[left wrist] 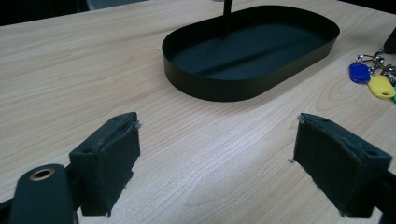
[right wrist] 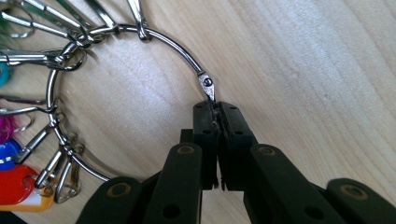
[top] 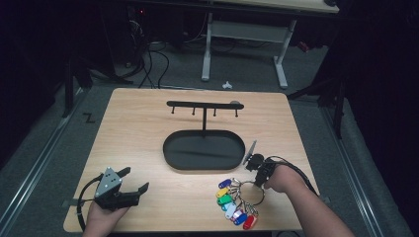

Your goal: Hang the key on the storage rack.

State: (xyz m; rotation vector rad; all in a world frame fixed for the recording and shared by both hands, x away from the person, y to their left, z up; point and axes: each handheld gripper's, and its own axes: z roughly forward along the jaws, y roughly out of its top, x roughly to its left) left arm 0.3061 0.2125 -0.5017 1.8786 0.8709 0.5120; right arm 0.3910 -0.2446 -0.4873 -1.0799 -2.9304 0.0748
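A large metal key ring (top: 253,192) with several coloured tags (top: 232,203) lies on the wooden table near the front right. My right gripper (top: 259,180) points down at the ring's far side. In the right gripper view the ring (right wrist: 154,37) curves into my right gripper (right wrist: 217,112), whose jaws are pressed together on the wire just below its hinge clasp. My left gripper (top: 137,178) rests at the front left with its jaws wide apart. Bare wood shows between the pads of my left gripper (left wrist: 217,163) in its own view.
A black oval tray (top: 168,148) with an upright post and a hook bar (top: 205,104) stands at the table's middle. The left gripper view has the tray's wall (left wrist: 210,88) ahead, with blue (left wrist: 358,72) and yellow (left wrist: 380,86) tags at the right edge.
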